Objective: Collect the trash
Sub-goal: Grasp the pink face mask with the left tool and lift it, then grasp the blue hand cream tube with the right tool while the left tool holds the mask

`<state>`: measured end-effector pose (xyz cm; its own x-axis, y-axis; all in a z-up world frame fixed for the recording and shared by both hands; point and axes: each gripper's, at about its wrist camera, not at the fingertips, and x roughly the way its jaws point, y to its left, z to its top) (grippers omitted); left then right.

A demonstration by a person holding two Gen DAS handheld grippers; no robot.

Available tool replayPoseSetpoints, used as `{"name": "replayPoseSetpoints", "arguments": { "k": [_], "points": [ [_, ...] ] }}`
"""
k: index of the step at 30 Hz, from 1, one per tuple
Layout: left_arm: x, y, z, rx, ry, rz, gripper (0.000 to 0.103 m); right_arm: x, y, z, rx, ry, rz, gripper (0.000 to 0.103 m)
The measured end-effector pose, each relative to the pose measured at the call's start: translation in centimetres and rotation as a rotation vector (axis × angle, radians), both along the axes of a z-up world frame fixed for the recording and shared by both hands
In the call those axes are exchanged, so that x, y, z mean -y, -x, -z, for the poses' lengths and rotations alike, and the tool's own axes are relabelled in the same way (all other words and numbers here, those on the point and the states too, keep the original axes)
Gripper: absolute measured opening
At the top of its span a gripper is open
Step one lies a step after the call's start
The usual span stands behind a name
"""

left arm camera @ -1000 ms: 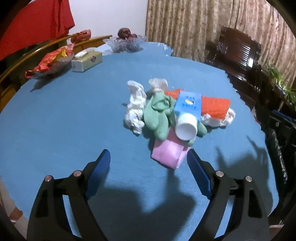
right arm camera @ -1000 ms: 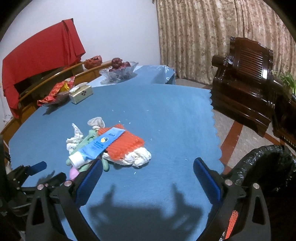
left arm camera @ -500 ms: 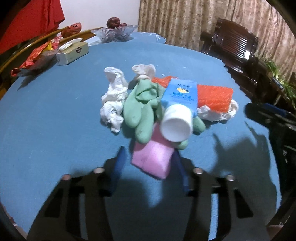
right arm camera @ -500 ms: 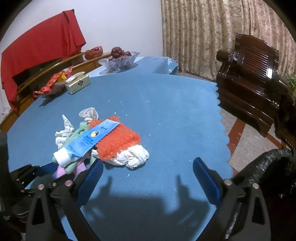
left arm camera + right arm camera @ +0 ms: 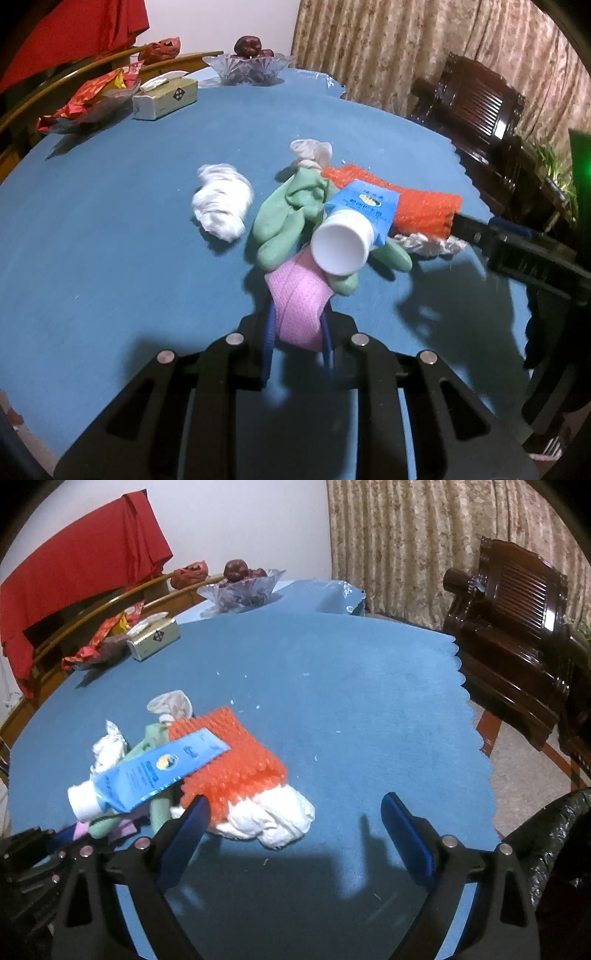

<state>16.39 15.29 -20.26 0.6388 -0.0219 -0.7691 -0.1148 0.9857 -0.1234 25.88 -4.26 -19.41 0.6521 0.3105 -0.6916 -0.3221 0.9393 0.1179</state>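
Trash lay heaped mid-table; the left gripper (image 5: 297,332) was closing its jaws on the pink cloth (image 5: 297,306) at the pile's near edge, likely the easiest piece to free. The right gripper (image 5: 295,821) hung wide open beside the white wad (image 5: 273,821).
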Motion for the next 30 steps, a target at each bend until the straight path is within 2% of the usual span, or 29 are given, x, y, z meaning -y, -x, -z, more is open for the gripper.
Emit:
{"name": "replayPoseSetpoints", "arguments": {
  "k": [5,13,22,30],
  "points": [
    [-0.6,1.5,0.0,-0.011,-0.019,-0.009,0.021,-0.3,0.9,-0.8,0.013,-0.005,-0.011,0.092],
    [-3.3,4.0,-1.1,0.002,-0.026,-0.077,0.021,-1.9,2.3,-1.5,0.021,-0.008,-0.044,0.092],
    [-5.9,5.5,-2.2,0.039,-0.015,-0.148,0.021,-6.2,4.5,-1.3,0.014,-0.013,-0.096,0.092],
    [-8.0,4.7,-1.9,0.045,0.008,-0.189,0.021,-10.6,4.9,-0.5,0.003,0.019,-0.126,0.092]
  ]
}}
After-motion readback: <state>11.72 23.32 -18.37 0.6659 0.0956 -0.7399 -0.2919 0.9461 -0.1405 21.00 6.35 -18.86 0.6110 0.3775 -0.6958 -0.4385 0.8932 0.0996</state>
